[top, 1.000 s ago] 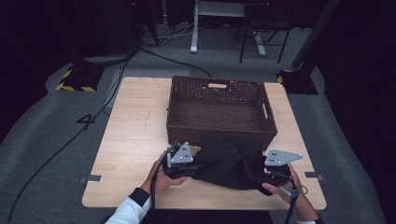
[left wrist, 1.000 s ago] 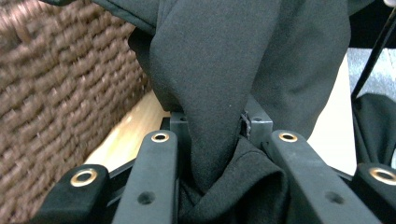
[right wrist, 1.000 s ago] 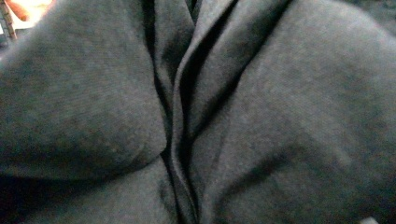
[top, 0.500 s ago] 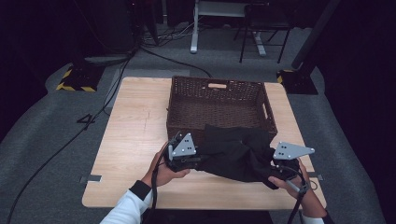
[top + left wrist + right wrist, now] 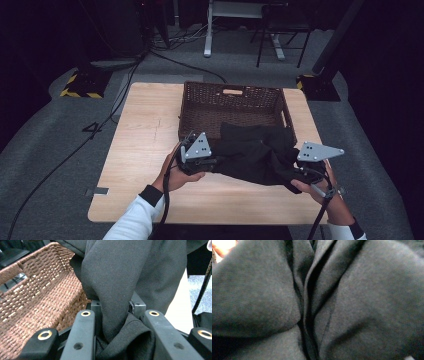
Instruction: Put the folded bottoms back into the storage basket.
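Observation:
A black garment hangs bunched between my two grippers, lifted off the wooden table just in front of a brown wicker basket. My left gripper is shut on the garment's left end. In the left gripper view, the cloth is pinched between the left gripper, with the basket beyond on the left. My right gripper is shut on the garment's right end. Dark folds of the cloth press close to the lens in the right gripper view, hiding that gripper's jaws.
The basket stands at the far middle of the table and the garment's far edge overlaps its front rim. Bare tabletop lies to the left. Cables, a desk frame and yellow-black floor plates lie beyond the table.
Both grippers have risen with the garment held between them. The cloth has come up off the tabletop and now hangs against the basket's front rim.

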`<state>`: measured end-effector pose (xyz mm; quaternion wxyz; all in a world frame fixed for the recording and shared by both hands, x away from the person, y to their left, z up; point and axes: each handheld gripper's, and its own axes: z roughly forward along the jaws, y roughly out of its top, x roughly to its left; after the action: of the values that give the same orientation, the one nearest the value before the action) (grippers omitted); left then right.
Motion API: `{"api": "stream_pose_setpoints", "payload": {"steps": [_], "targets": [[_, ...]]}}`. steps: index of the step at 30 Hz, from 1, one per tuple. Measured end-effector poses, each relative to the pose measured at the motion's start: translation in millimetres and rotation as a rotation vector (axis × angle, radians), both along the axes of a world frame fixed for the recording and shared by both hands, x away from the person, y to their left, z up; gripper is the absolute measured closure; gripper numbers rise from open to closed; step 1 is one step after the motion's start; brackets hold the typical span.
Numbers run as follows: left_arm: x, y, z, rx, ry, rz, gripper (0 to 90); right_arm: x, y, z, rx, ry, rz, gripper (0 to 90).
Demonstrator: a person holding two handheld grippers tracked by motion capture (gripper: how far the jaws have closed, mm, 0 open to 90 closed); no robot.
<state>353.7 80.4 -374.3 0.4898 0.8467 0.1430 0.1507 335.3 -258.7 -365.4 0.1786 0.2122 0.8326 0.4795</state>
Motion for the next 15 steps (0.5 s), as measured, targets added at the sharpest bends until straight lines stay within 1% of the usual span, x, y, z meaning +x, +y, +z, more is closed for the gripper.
{"api": "stream_pose_setpoints", "payload": {"steps": [6, 8, 9, 15], "targets": [[4.4, -0.5, 7.7, -0.001, -0.018, 0.003, 72.9, 4.7, 0.0, 8.7, -0.006, -0.017, -0.007, 63.3], [5.9, -0.5, 9.6, -0.009, -0.018, 0.009, 72.9, 6.1, 0.4, 11.2, -0.009, -0.022, -0.008, 63.3], [6.9, -0.2, 10.5, -0.004, -0.023, 0.009, 72.9, 7.0, 0.8, 12.5, -0.01, -0.025, -0.009, 63.3], [12.1, 1.7, 15.4, -0.019, -0.031, 0.026, 72.9, 14.0, 3.6, 19.8, -0.022, -0.043, -0.01, 63.3]]}}
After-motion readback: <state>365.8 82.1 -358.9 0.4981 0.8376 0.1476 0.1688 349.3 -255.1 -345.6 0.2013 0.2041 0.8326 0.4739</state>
